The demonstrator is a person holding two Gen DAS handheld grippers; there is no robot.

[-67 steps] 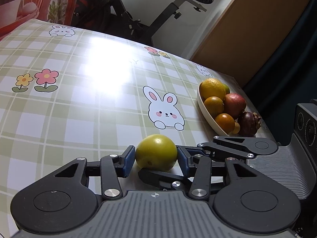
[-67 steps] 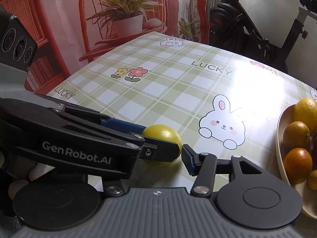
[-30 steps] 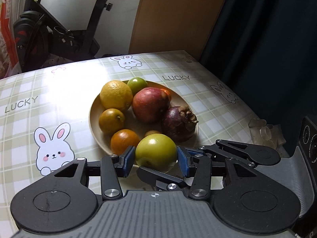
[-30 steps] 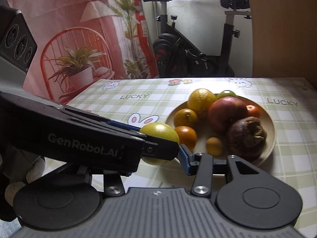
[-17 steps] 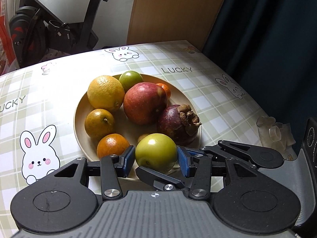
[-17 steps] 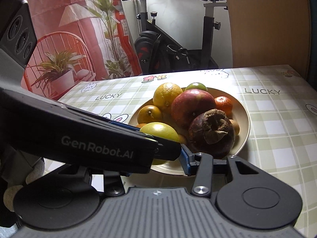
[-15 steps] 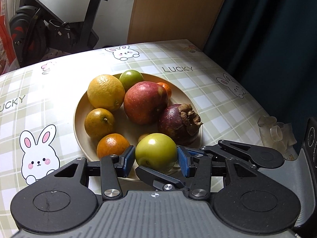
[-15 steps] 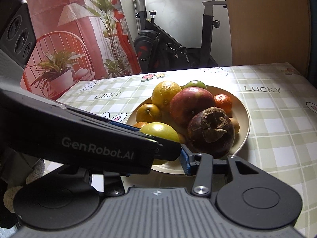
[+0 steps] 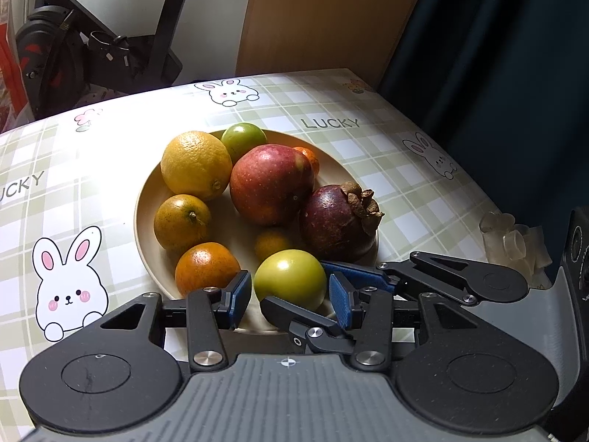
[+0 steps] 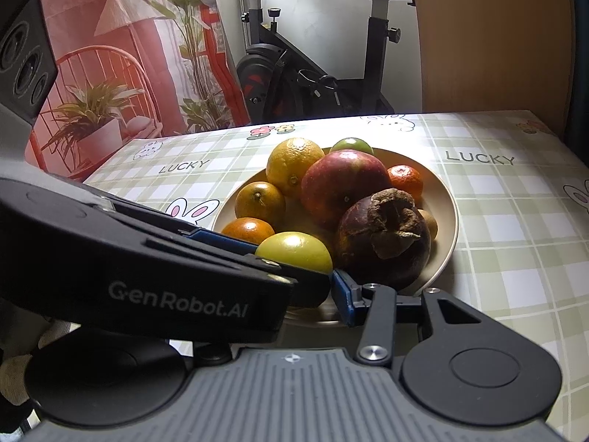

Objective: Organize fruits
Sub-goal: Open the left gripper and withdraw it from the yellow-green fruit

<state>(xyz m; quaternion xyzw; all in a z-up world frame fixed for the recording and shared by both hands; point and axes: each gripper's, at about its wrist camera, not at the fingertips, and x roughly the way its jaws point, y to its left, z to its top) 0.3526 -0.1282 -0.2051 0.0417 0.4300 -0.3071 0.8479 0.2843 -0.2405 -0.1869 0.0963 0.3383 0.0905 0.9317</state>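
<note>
Green-yellow fruit (image 9: 290, 276) sits at the near rim of the tan plate (image 9: 145, 199), lower centre of the left view, between the blue pads (image 9: 241, 296) of the left gripper (image 9: 290, 296).

Count:
- 1 plate, on the checked worktop (image 9: 386, 154)
- 9 fruits on it:
  - 1 big yellow citrus (image 9: 196, 165)
  - 1 small green fruit (image 9: 243, 139) at the back
  - 1 red apple (image 9: 271, 183)
  - 1 mandarin (image 9: 308, 156), half hidden behind the apple
  - 2 oranges (image 9: 182, 221) on the left side
  - 1 mangosteen (image 9: 337, 223)
  - 1 tiny yellow fruit (image 9: 271, 244) in the middle
  - the green-yellow one
- 2 grippers

Left gripper: parted a hair, with a thin gap on each side of the fruit and no squeeze.
Right gripper (image 10: 300, 280): straddles the same fruit from the right of frame. One blue pad (image 10: 342, 294) is against it, but the other finger is hidden behind the left gripper, so I can't tell whether it's pinching.

Versus 0.5 s ago: the pads were tight on the fruit, which now sits slightly higher in the frame and clear of them. The plate view is a little closer. 2.2 s ago the fruit was on bare worktop and the plate was far right.
</note>
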